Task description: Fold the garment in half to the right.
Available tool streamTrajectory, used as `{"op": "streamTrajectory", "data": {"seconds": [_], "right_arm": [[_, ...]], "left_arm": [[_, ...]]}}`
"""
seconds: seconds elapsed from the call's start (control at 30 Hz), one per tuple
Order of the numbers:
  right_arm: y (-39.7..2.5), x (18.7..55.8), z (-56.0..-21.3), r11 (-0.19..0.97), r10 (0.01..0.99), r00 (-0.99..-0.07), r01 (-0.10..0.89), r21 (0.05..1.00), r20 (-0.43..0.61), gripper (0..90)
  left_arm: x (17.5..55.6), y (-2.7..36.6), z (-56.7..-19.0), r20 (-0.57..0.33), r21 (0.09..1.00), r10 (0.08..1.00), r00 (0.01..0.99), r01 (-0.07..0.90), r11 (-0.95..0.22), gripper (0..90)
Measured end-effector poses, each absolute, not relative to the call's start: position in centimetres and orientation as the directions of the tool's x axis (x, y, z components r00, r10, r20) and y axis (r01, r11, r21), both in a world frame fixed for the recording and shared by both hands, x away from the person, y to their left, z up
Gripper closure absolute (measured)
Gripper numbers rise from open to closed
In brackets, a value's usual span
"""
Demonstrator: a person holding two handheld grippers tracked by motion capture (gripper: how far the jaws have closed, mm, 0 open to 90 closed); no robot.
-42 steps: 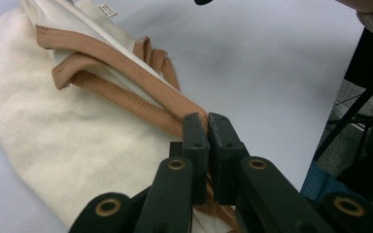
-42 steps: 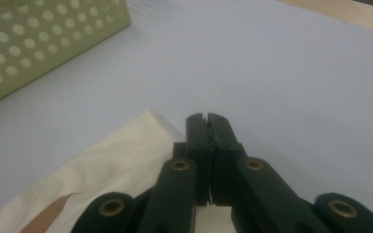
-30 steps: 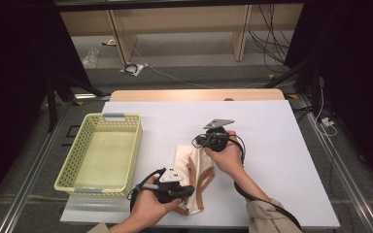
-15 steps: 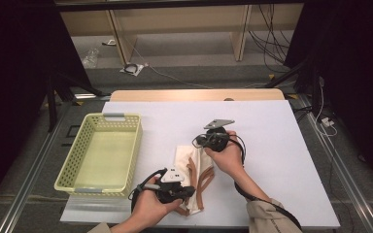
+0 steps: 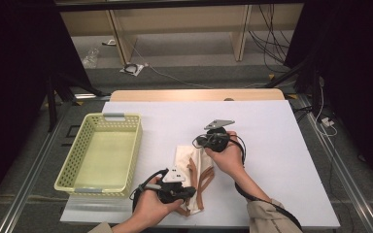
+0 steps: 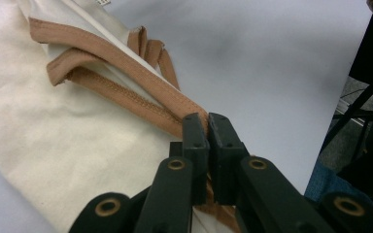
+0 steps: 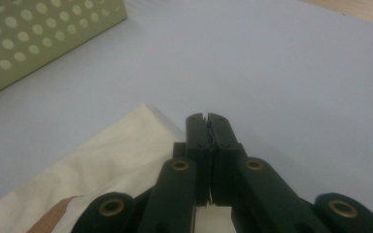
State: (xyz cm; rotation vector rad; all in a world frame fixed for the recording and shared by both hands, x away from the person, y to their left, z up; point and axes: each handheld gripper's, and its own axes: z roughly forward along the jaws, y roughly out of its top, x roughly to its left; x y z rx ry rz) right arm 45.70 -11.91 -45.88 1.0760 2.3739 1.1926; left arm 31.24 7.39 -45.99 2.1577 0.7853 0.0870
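While lying folded on the white desk (image 5: 272, 145) beside the yellow basket (image 5: 102, 150): cream tote bag (image 5: 194, 170), brown strap (image 6: 141, 92) pinched by left hand-held gripper (image 6: 208, 127); right hand-held gripper (image 7: 208, 127) clenched at bag's far edge, grasp unclear.

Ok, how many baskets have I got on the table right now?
1. The yellow-green perforated basket sits at the table's left side, left of the cream bag. Its wall also shows in the right gripper view.
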Motion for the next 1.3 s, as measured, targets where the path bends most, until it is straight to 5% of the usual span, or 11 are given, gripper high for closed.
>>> {"op": "streamTrajectory", "data": {"seconds": [1.3], "right_arm": [[-12.16,45.68,-46.38,0.389,0.728,-0.680,0.510,0.767,0.084,89.4]], "left_arm": [[31.31,6.92,-46.40,-0.195,0.712,0.558,0.807,0.508,-0.485,86.3]]}}
